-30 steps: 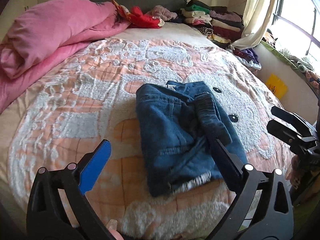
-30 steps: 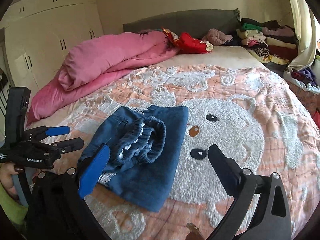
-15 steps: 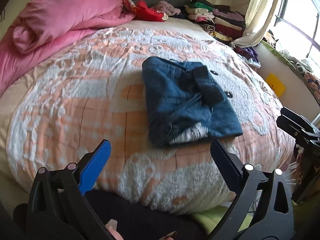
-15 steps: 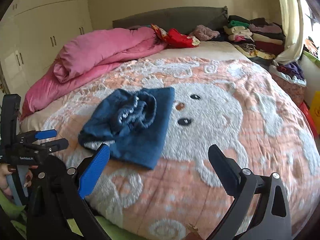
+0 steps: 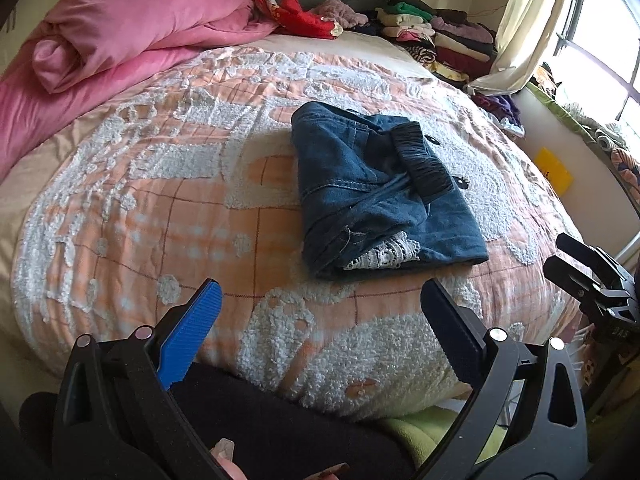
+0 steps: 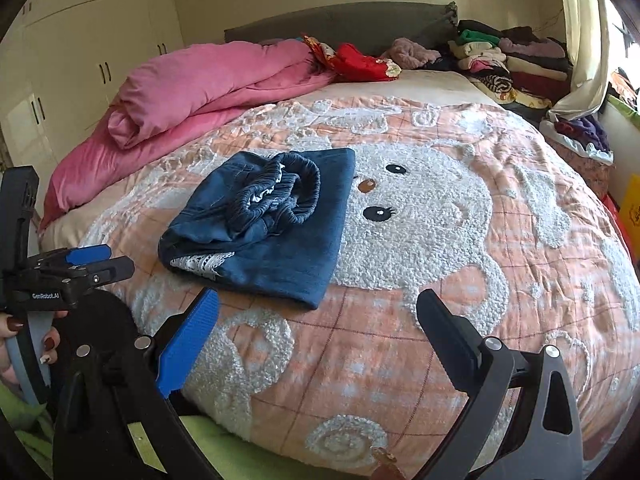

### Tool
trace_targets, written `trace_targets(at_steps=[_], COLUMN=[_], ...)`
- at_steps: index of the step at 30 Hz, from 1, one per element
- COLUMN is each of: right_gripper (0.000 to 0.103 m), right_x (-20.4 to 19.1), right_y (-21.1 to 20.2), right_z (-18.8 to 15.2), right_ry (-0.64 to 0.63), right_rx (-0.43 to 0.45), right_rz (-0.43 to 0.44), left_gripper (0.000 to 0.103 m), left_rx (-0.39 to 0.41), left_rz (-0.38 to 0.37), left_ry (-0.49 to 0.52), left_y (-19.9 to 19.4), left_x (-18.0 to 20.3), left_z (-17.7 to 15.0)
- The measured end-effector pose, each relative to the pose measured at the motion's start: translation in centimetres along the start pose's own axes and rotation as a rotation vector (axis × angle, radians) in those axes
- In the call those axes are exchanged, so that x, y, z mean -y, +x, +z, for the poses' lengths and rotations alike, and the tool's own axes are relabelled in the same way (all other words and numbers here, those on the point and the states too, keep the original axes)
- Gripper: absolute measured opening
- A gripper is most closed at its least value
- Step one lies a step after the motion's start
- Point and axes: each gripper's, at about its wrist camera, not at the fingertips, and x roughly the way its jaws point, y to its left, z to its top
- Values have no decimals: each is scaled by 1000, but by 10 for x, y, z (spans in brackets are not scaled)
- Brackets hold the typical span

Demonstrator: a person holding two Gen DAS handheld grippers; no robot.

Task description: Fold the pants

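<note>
Both claws hang spread and empty over the near edge of the bed.

The left claw point(image 5: 320, 312) and right claw point(image 6: 318, 320) each gape wide, touching nothing, one blue ribbed pad facing one black. Well beyond them the folded denim pants point(image 5: 376, 192) lie in a thick square bundle on the nubby peach-and-white bedspread point(image 5: 160, 208), gathered elastic waistband on top, white lace trim point(image 6: 202, 262) peeking from the near fold.

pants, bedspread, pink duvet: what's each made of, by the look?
Pants: looks like blue denim, matte, with visible seam stitching, a gathered elastic waistband and white lace trim at the near edge.
Bedspread: probably cotton, with a flat peach check ground and raised white tufted loops.
Pink duvet: soft brushed or velvety fabric with a slight sheen; fibre unclear.
</note>
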Motion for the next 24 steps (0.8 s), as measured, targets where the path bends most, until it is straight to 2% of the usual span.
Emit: trace_targets(at_steps=[24], right_gripper=[98], right_x=[-2], right_y=[-5], right_z=[3], right_ry=[2], right_rx=[-3], right_rz=[4], left_gripper=[93], left_rx=[-7], left_rz=[27], left_ry=[22], left_y=[-5], left_x=[8], left_z=[-4])
